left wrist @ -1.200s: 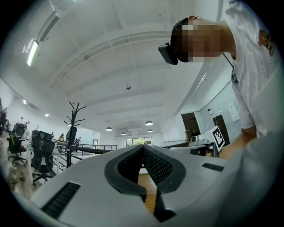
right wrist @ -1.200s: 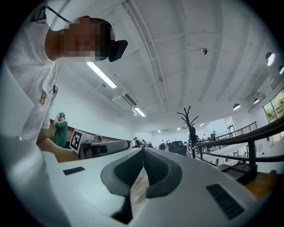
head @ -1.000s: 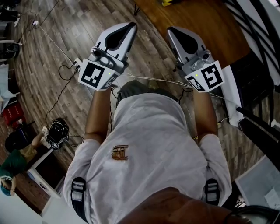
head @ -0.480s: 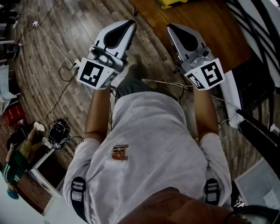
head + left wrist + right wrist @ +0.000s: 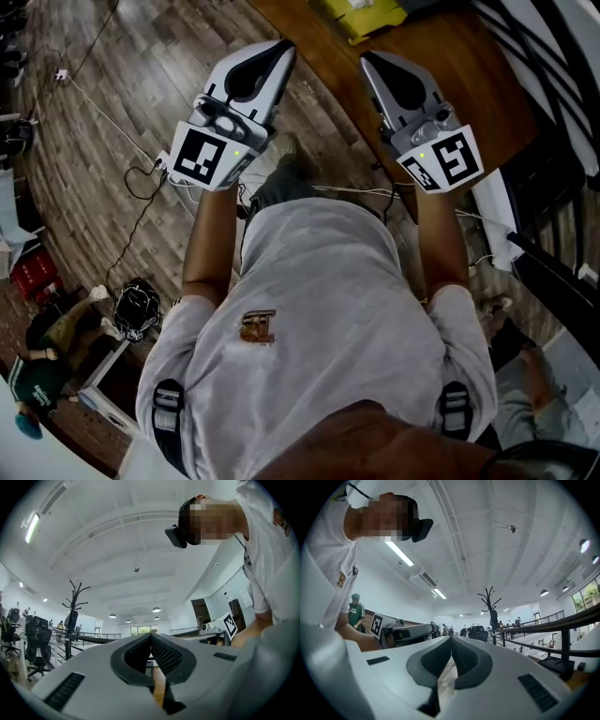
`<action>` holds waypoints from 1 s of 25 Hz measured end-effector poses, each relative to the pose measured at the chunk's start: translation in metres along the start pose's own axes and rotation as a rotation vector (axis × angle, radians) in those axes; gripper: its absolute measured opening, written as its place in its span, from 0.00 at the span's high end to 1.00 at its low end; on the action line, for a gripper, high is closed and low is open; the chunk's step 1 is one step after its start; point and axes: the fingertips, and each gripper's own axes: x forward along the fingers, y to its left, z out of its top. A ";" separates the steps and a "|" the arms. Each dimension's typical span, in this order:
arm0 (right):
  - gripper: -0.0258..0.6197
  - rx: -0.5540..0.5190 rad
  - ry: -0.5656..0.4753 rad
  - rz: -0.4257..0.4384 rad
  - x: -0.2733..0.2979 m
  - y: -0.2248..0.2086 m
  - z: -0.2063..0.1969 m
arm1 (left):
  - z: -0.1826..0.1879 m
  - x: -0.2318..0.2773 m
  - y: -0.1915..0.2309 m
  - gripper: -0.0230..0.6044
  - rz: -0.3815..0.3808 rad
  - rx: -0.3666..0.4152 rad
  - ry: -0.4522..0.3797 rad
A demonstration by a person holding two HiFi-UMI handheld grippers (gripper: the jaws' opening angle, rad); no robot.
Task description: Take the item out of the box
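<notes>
The left gripper (image 5: 279,49) and the right gripper (image 5: 367,60) each have jaws together, with nothing between them. Beyond the jaws, a yellow object (image 5: 364,15) lies on the brown surface (image 5: 450,56). I cannot tell whether it is the box.

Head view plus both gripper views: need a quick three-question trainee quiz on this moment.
1. True or false: the left gripper holds an item between its jaws.
2. The yellow object lies on: A) the plank floor; B) the wooden table; C) a chair.
3. Fill in: the right gripper has its jaws ____ (open/shut).

Key: 1 false; 2 B; 3 shut.
</notes>
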 end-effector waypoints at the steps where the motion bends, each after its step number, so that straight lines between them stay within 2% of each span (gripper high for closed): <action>1: 0.91 -0.001 0.006 -0.011 0.012 -0.007 -0.002 | -0.002 0.004 0.014 0.93 -0.010 -0.003 -0.001; 7: 0.91 -0.007 0.041 -0.073 0.072 -0.044 -0.015 | -0.008 0.027 0.082 0.93 -0.061 -0.022 -0.018; 15: 0.91 -0.038 0.100 -0.177 0.138 -0.084 -0.033 | -0.028 0.037 0.158 0.93 -0.132 -0.035 0.003; 25: 0.91 -0.068 0.278 -0.303 0.200 -0.146 -0.076 | -0.049 0.061 0.240 0.93 -0.202 -0.077 0.018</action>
